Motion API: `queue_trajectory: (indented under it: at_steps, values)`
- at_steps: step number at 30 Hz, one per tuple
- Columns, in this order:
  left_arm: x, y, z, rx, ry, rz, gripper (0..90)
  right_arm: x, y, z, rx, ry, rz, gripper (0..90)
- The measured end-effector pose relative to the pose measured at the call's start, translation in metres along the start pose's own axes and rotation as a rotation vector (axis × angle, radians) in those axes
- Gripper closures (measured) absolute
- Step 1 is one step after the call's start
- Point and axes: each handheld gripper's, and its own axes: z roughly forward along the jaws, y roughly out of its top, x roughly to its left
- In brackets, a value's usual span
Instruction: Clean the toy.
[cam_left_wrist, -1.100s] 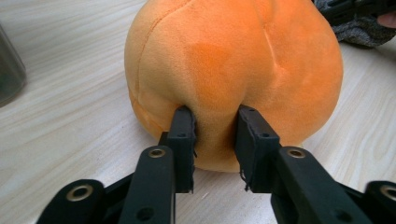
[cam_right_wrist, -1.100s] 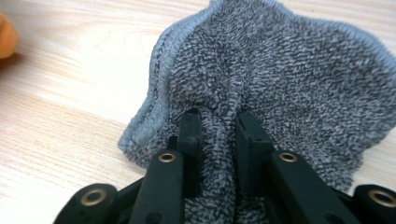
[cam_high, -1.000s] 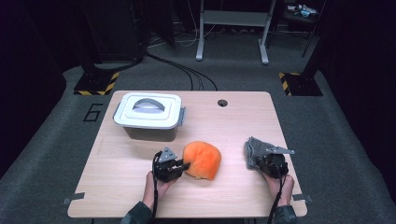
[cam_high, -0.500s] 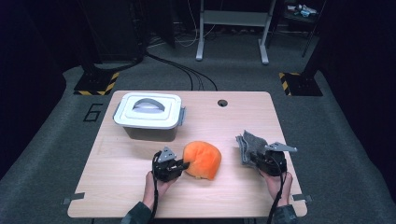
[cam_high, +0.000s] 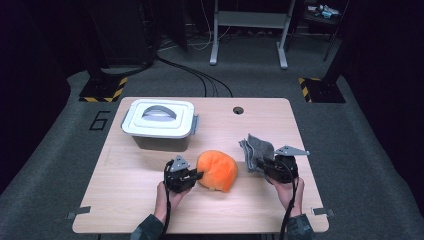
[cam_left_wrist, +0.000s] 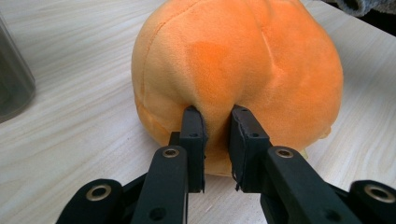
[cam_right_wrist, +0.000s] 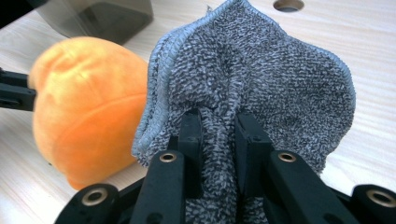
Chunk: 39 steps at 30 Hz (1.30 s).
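So my right claw has come up and left since a second ago, lifting the cloth off the table, clamped on a fold. My left claw hasn't budged; it's been squeezing in, pinching the plush mid-table. Bare wood all around, box well back. Cloth's lower end is hidden behind my fingers.

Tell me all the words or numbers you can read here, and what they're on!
"6": big dark number on the grey floor, left of the table.
Nothing else: no writing can be read on the box, the orange plush, the grey cloth or the grippers.
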Motion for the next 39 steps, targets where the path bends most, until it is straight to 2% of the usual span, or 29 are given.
queue_trajectory:
  at_steps: [4,5,6,11,14,20,25,28,34,36,37,38,39]
  values:
    - [-0.001,0.002,0.0,0.003,0.002,0.002,76.8,0.005,0.005,0.001,-0.006,0.02,-0.007,74.6]
    - [-0.002,0.002,0.0,0.001,0.0,-0.008,76.9,0.007,0.007,0.002,-0.002,0.023,-0.011,74.6]
    - [-0.001,0.002,0.0,0.001,0.006,0.007,76.9,0.009,0.009,0.002,0.001,0.032,-0.013,74.5]
    - [-0.003,0.003,0.0,0.001,0.016,0.006,78.4,0.023,0.02,0.006,0.019,0.071,-0.038,74.6]
    - [-0.004,0.004,0.001,-0.005,0.022,0.005,79.0,0.035,0.027,0.013,0.032,0.104,-0.069,74.6]
    - [-0.005,0.004,0.001,-0.001,0.025,0.017,79.0,0.049,0.036,0.02,0.038,0.133,-0.095,74.5]
    - [-0.008,0.006,0.002,-0.003,0.02,0.004,79.0,0.062,0.042,0.031,0.055,0.157,-0.114,74.2]
    - [-0.009,0.007,0.004,0.0,0.018,0.02,78.9,0.066,0.043,0.04,0.071,0.169,-0.131,74.1]
    - [-0.01,0.008,0.005,0.003,0.01,0.015,78.1,0.067,0.04,0.058,0.117,0.17,-0.137,74.1]
    - [-0.009,0.009,0.005,0.011,0.014,0.021,73.5,0.066,0.038,0.061,0.129,0.167,-0.134,74.2]
    - [-0.008,0.009,0.005,0.011,0.02,0.021,67.5,0.066,0.038,0.062,0.136,0.171,-0.128,74.2]
    - [-0.007,0.009,0.004,0.008,0.03,0.014,53.1,0.066,0.037,0.063,0.14,0.164,-0.134,74.2]
    - [-0.005,0.009,0.004,0.007,0.044,0.013,53.1,0.066,0.036,0.063,0.139,0.165,-0.133,74.3]
